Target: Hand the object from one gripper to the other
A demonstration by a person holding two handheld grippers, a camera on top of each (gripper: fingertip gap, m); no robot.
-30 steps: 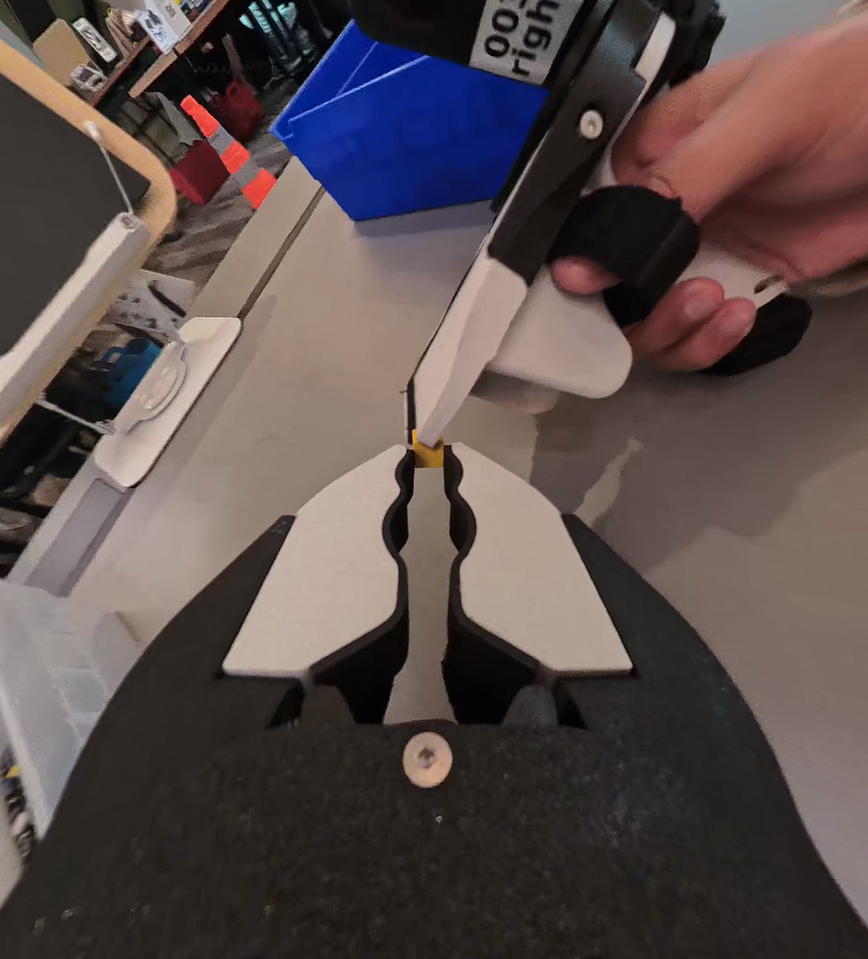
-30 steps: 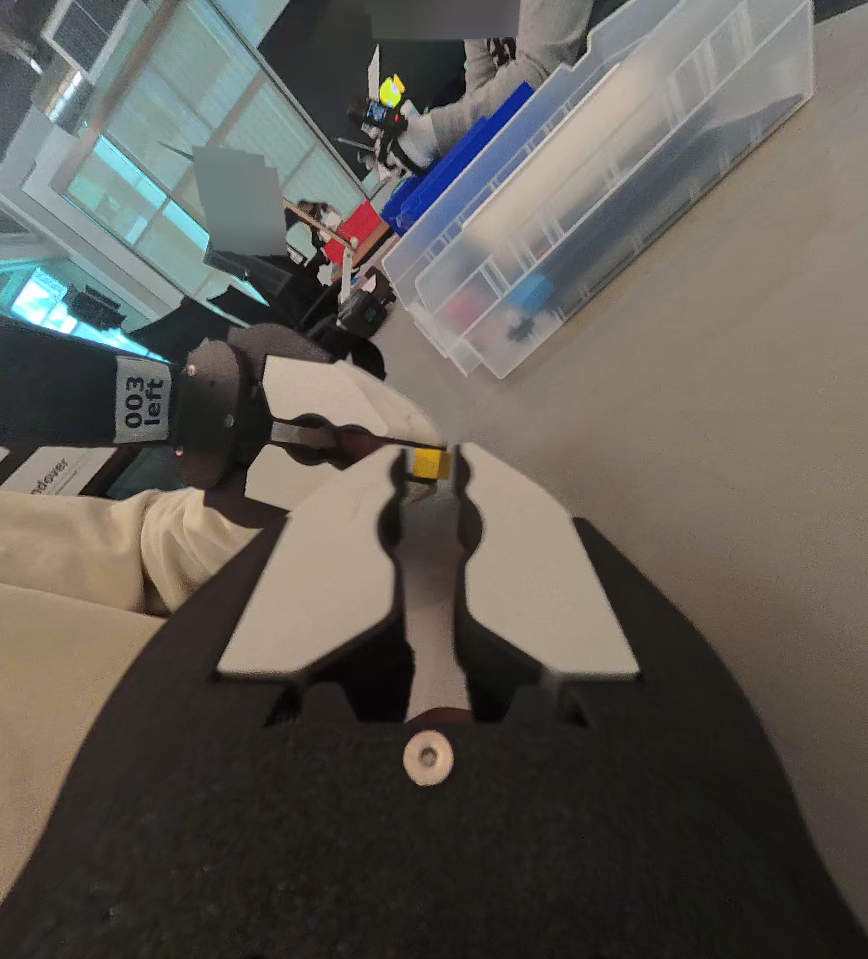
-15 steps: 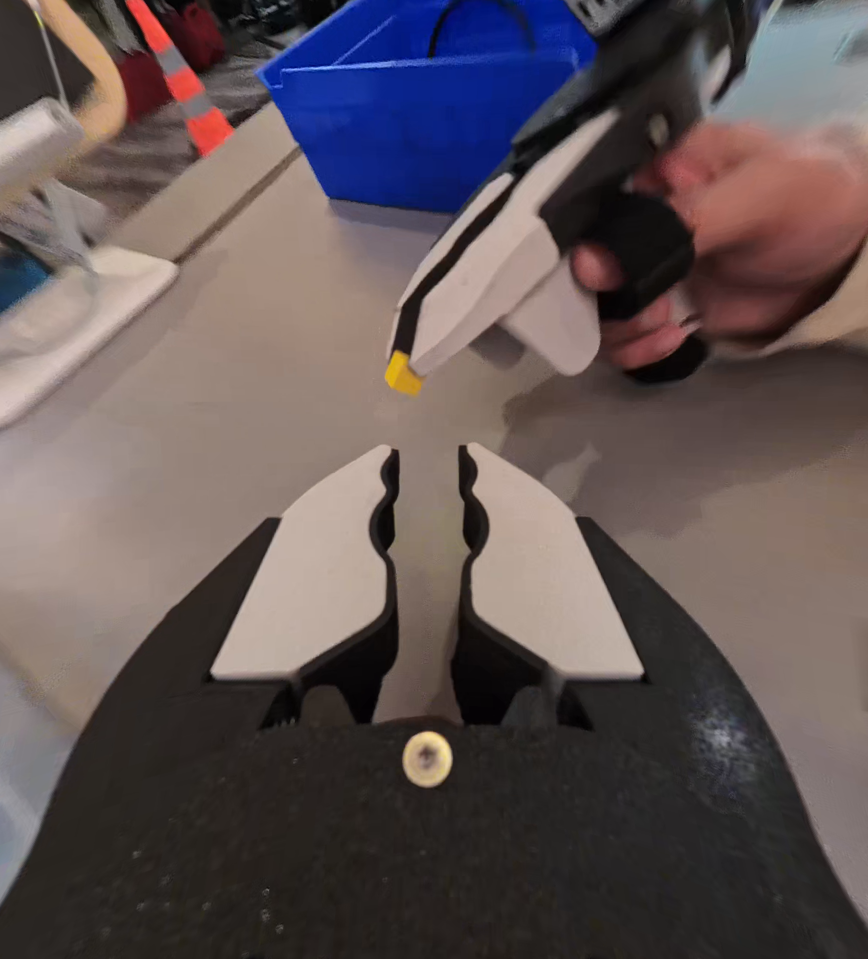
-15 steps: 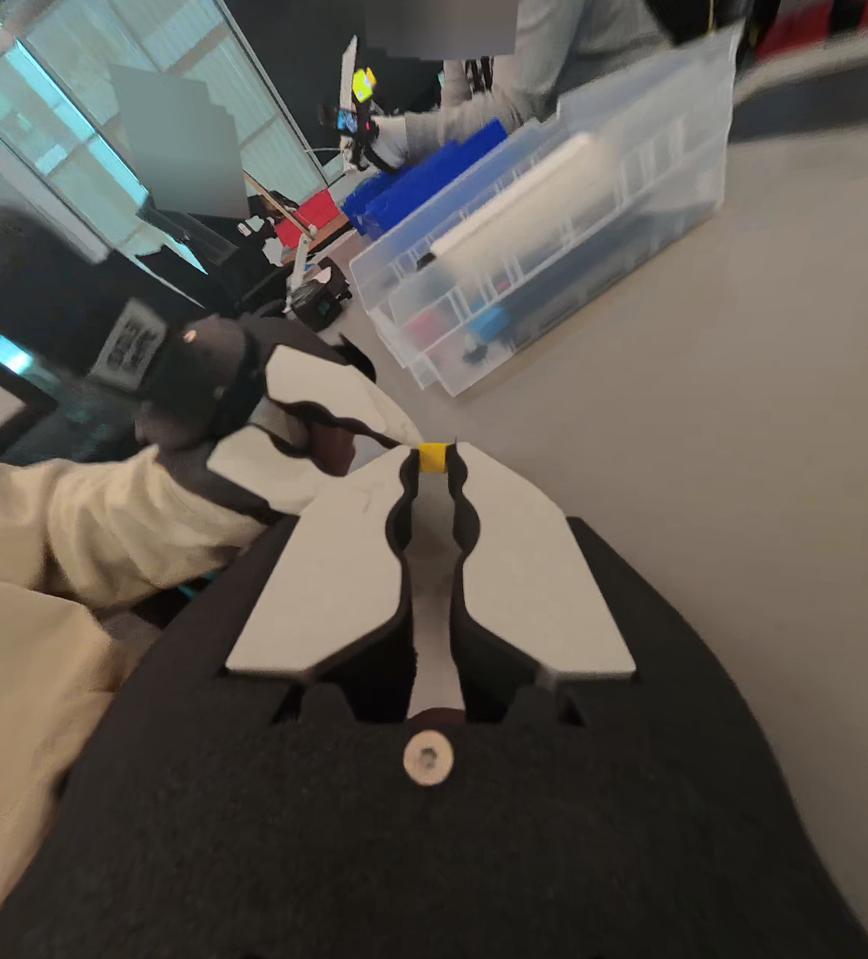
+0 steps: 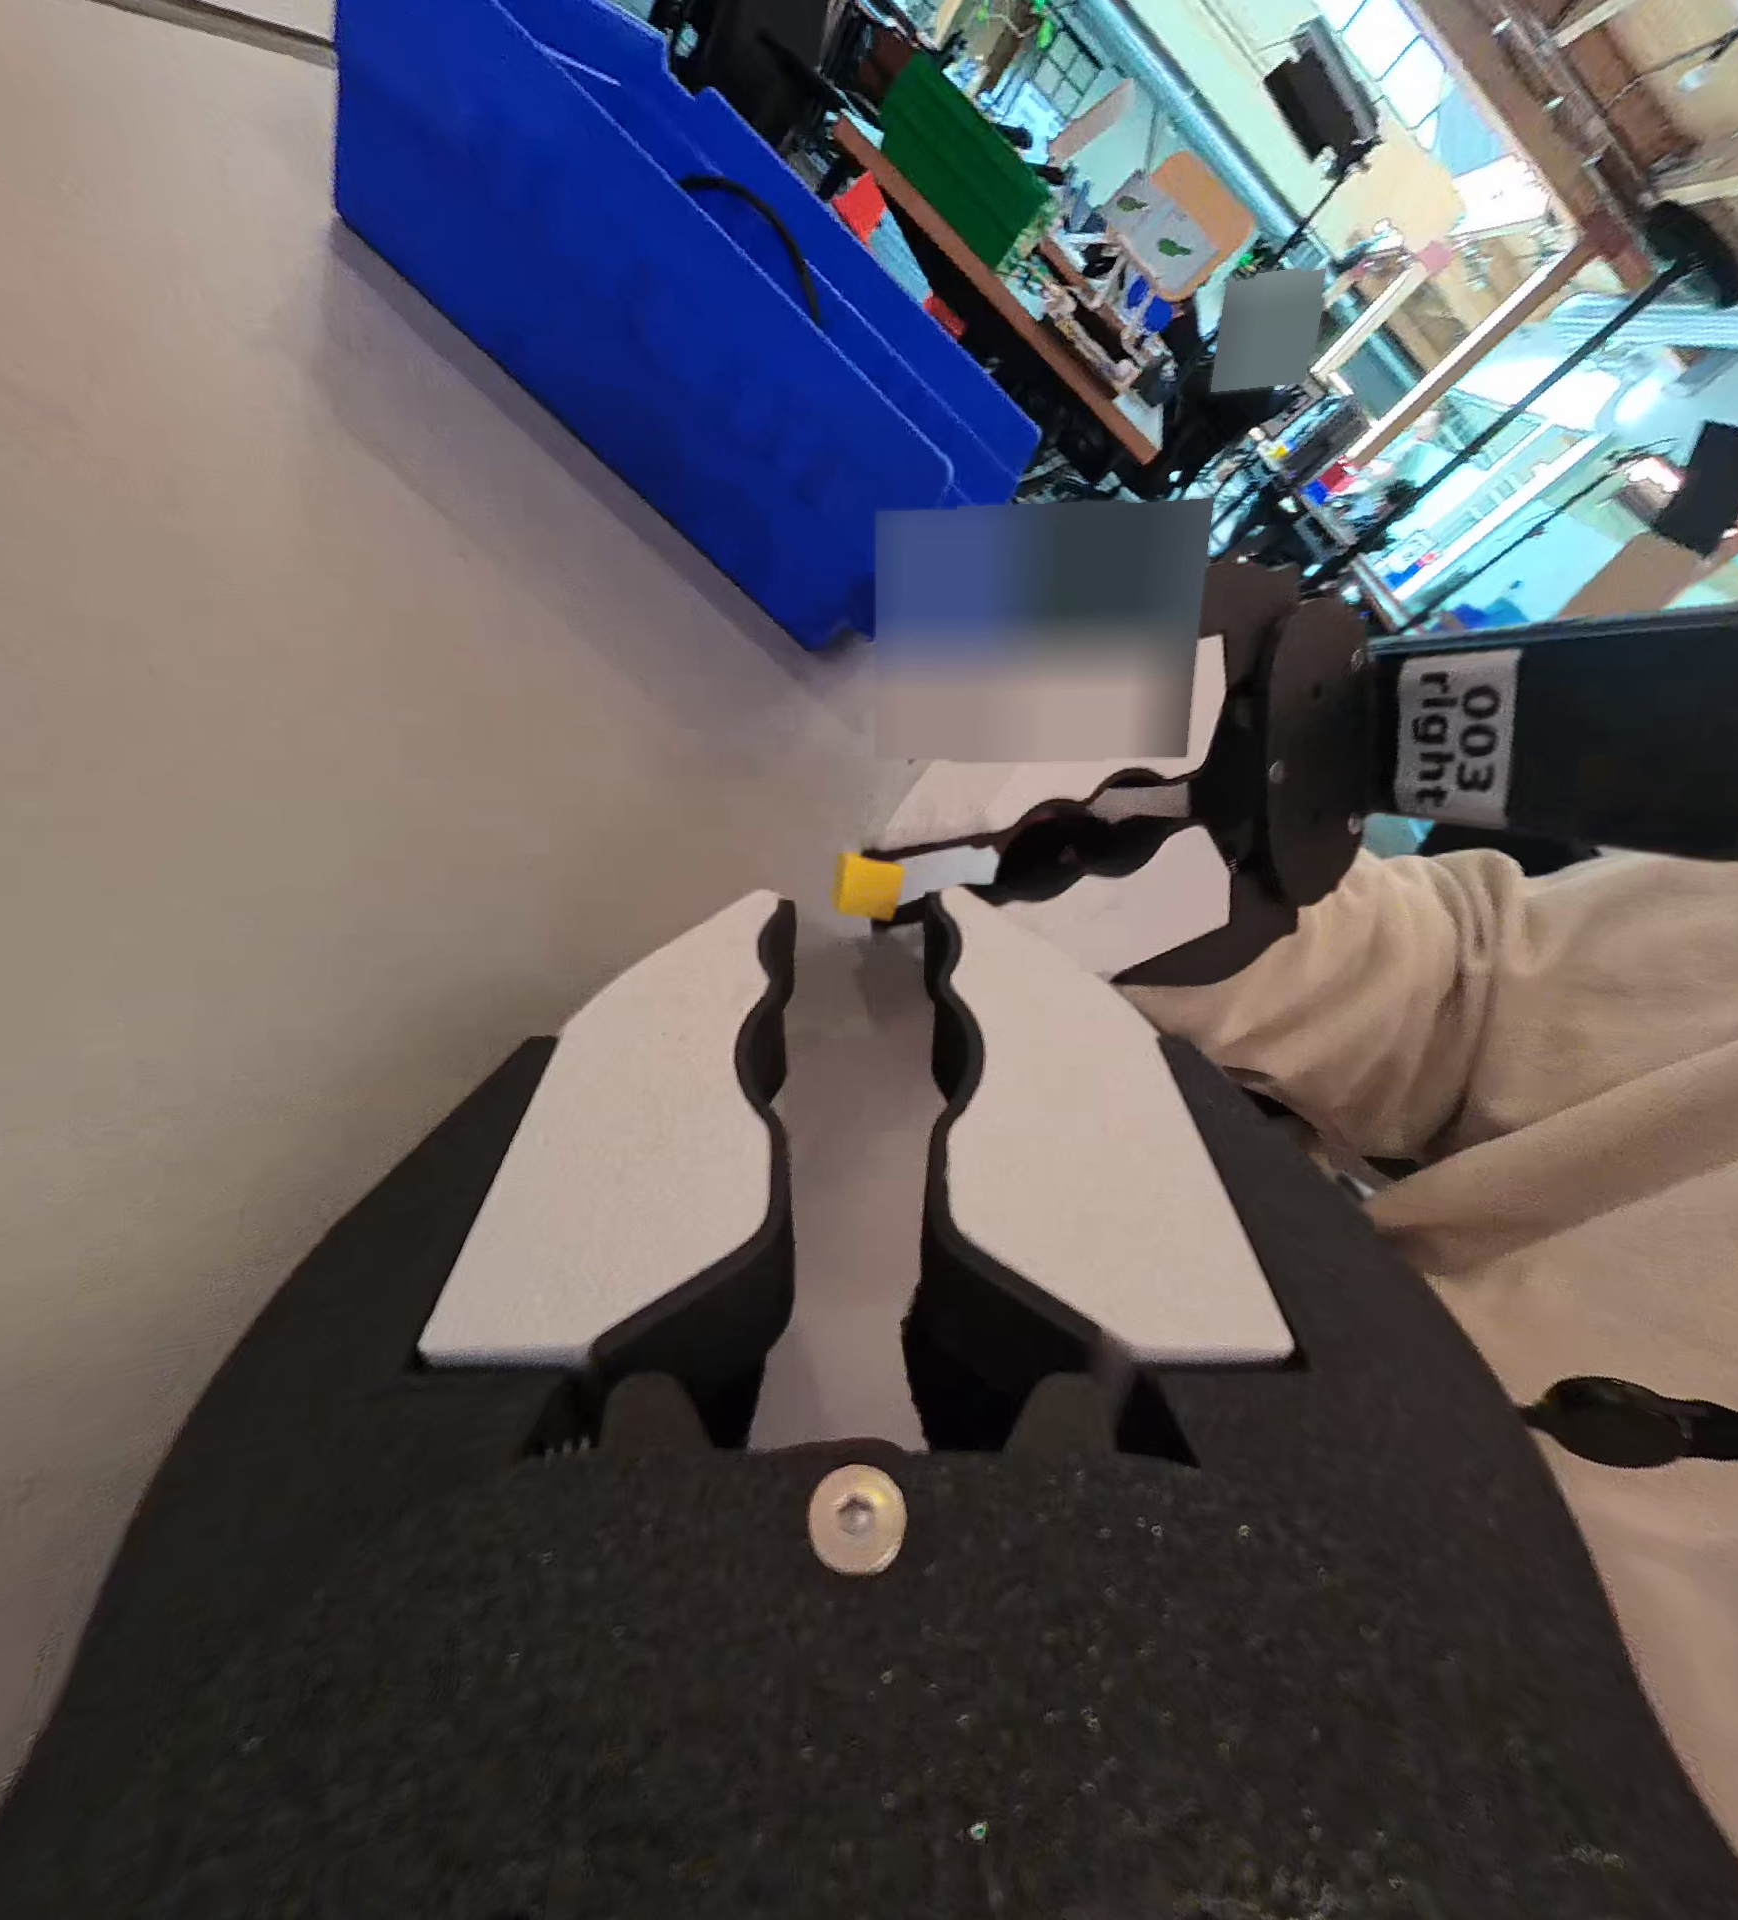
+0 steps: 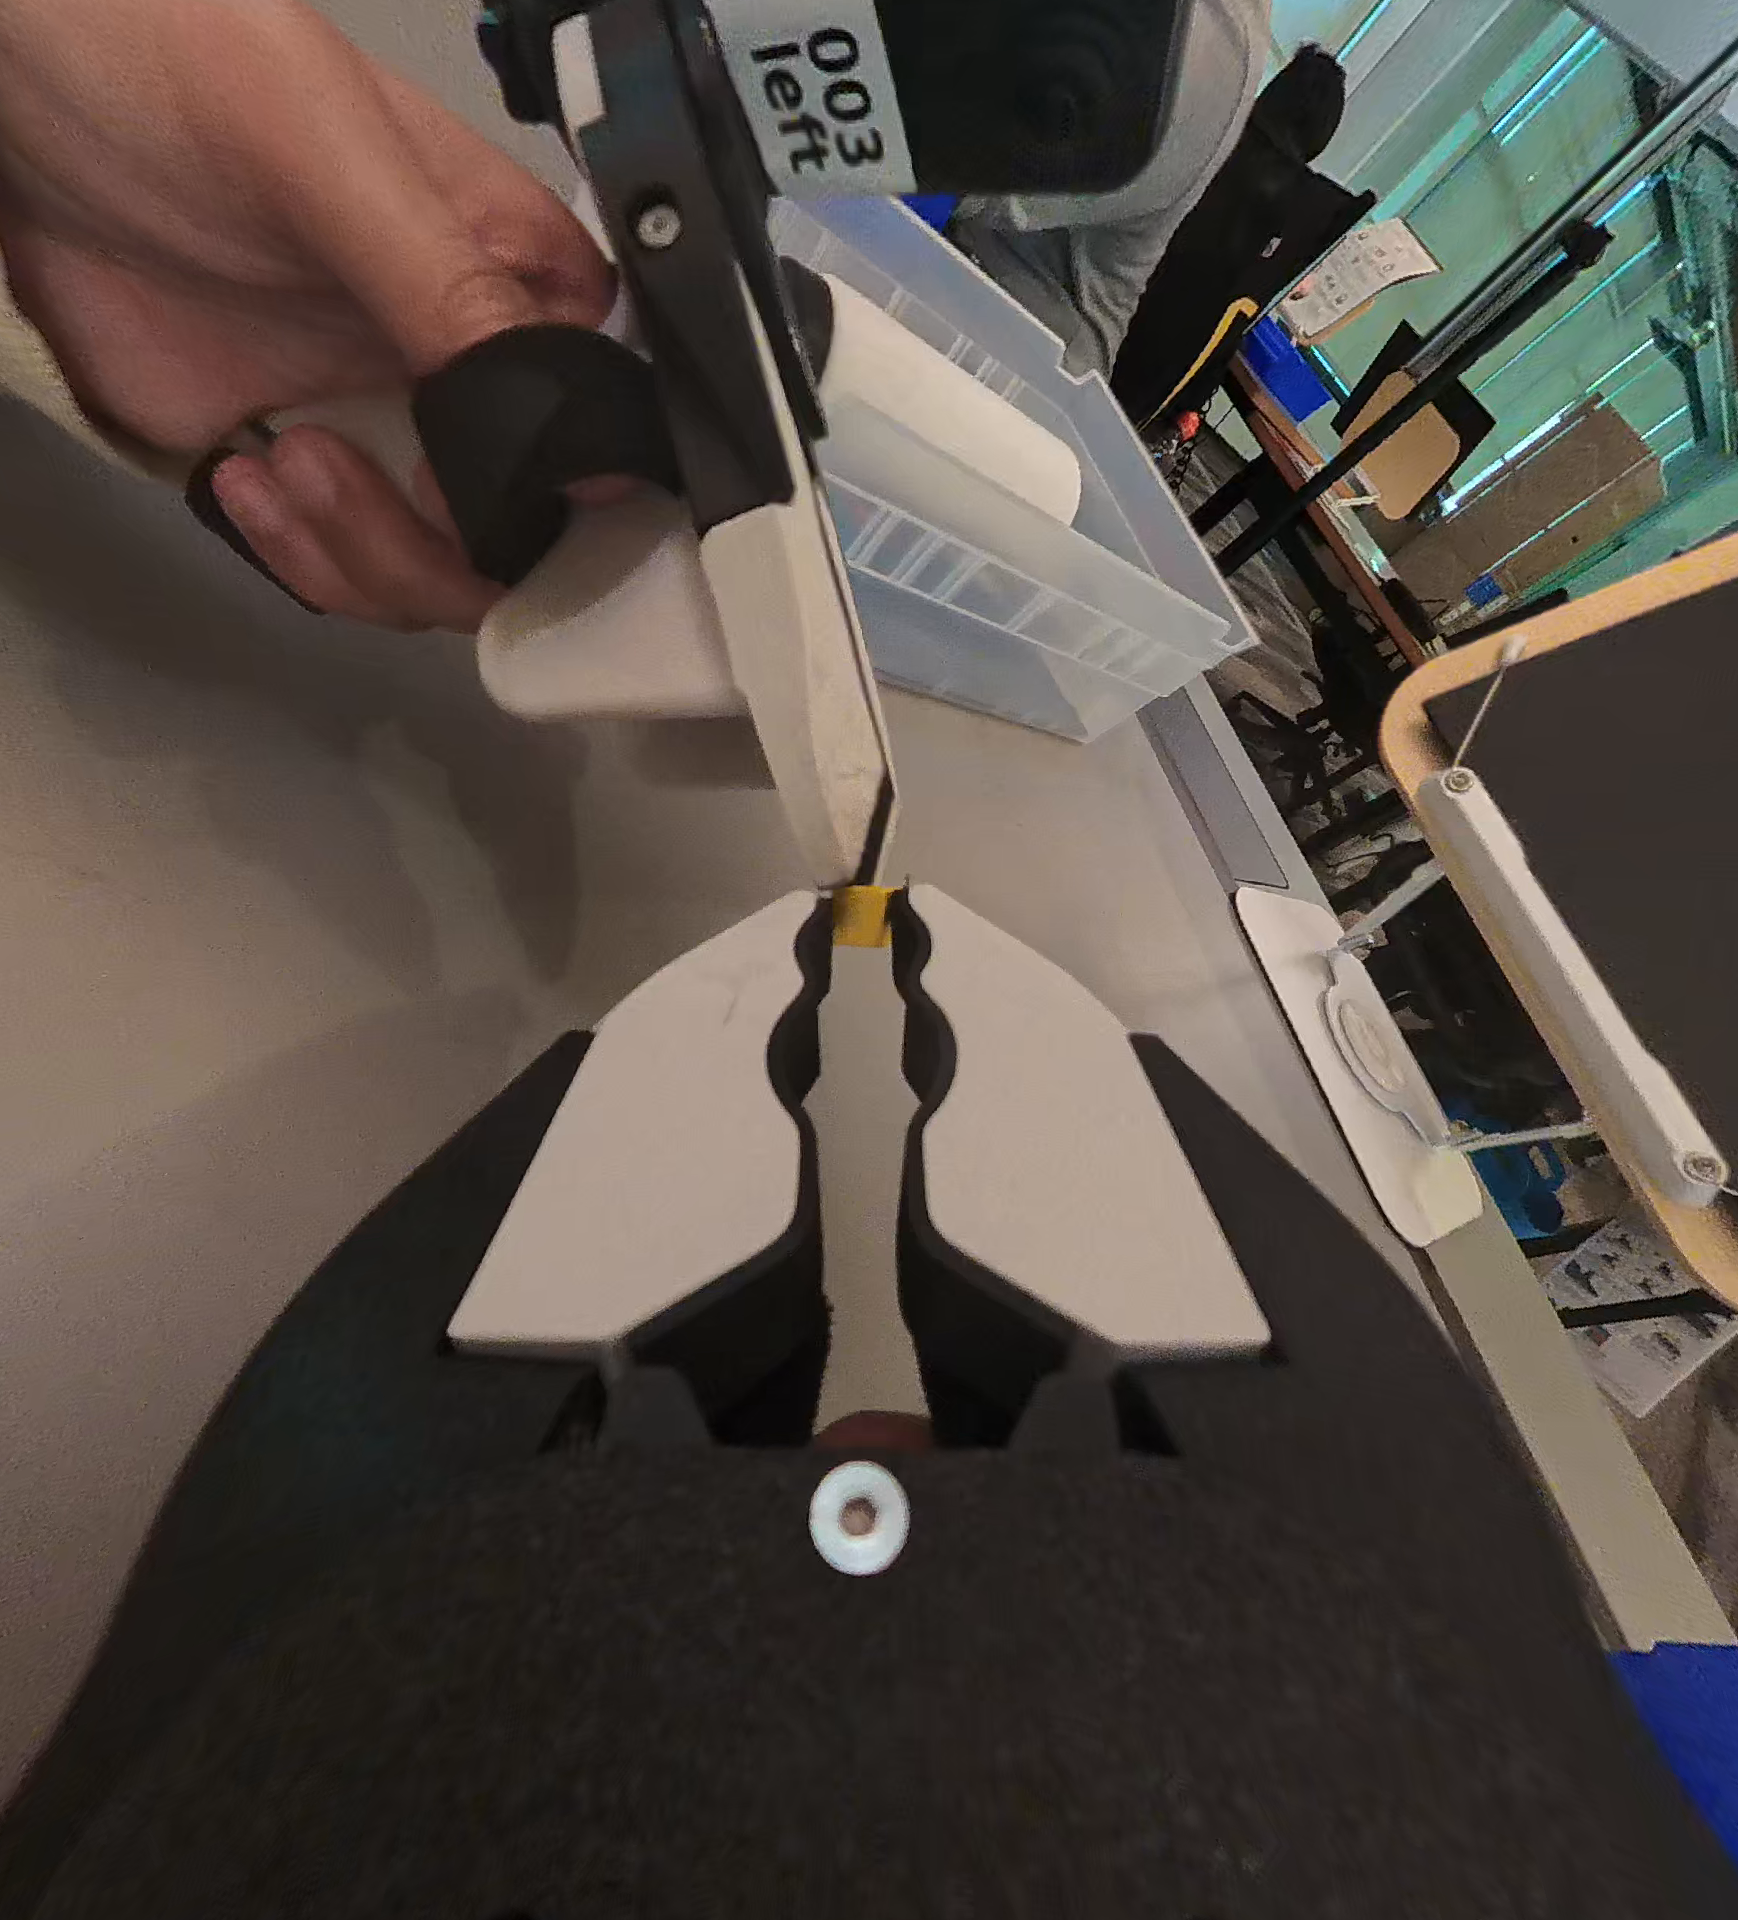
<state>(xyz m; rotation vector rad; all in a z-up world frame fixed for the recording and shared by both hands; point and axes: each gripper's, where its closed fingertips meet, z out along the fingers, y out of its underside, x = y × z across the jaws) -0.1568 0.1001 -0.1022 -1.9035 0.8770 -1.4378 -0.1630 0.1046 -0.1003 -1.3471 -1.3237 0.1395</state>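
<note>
— Which hand-held gripper is holding the small yellow block right now?

— The right hand-held gripper is pinching it at the very tips, jaws drawn narrow around it. It's being held up above the grey worktop, not resting on it.

— And the left hand-held gripper?

— Its jaws are standing apart with nothing between them. From its own camera the yellow block is sitting just ahead of the tips, roughly level with the gap but not yet inside it.

— So it's lining up to take it?

— That's how I'm reading it. To do it well, the left one should be sliding forward until the block's free end is properly between its pads, squeezing on faces the right one isn't covering, and only then should the right one be letting go. There's very little block sticking out, so a shallow bite could be flicking it away.

— What is each camera giving us?

— The right wrist view is showing the left gripper edge-on, coming in crosswise, its tip just touching or nearly touching the block; I can't tell which. It's also showing the hand working the trigger and the clear compartment box. The left wrist view is showing the gap itself, plus the blue bin
</note>
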